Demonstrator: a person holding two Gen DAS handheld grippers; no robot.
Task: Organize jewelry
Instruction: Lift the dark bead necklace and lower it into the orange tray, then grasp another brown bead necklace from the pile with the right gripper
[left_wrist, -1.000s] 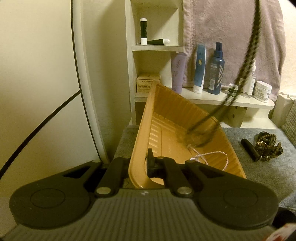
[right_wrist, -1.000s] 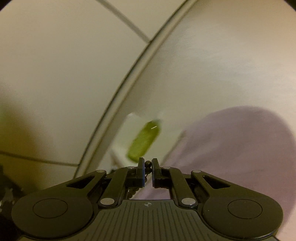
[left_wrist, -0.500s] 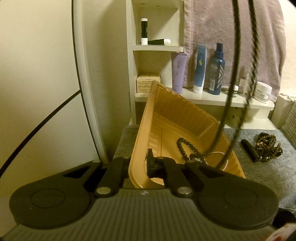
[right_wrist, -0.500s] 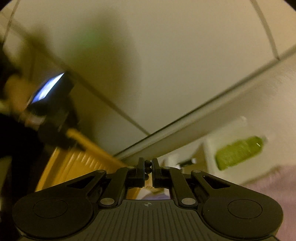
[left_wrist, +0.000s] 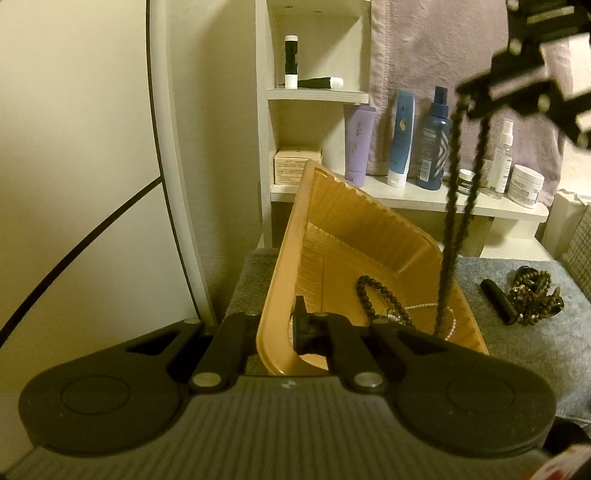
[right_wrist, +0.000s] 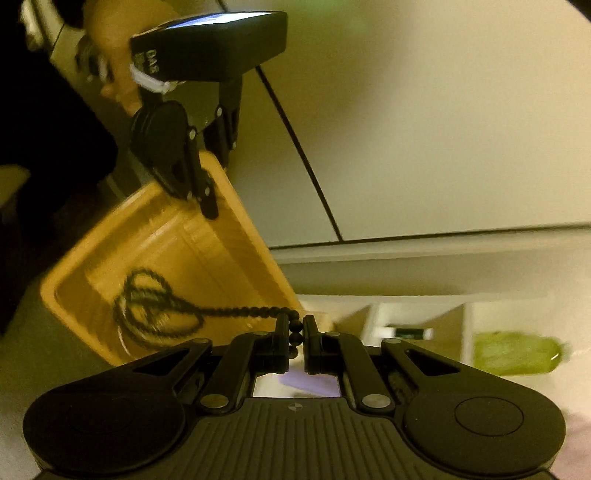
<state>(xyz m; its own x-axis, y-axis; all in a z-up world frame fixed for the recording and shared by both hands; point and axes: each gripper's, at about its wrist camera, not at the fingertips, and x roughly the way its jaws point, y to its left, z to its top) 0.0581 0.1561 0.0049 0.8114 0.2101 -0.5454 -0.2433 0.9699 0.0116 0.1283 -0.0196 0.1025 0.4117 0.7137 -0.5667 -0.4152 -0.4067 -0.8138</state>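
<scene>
Since a moment ago more dark bead necklace (left_wrist: 452, 221) is pooling in the tilted orange tray (left_wrist: 343, 236), which the left gripper (left_wrist: 275, 325) is clamping at its near rim. Right gripper (right_wrist: 294, 332) is pinching the strand's top end up high, so it's lowering now; next it needs to let go.

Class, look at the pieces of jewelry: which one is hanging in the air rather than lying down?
The dark bead necklace, hanging from the right gripper into the orange tray. The others lie in the tray or on the grey cloth.

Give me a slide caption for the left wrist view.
Left gripper tilts the orange tray while the right gripper lowers a dark beaded necklace into it.
</scene>
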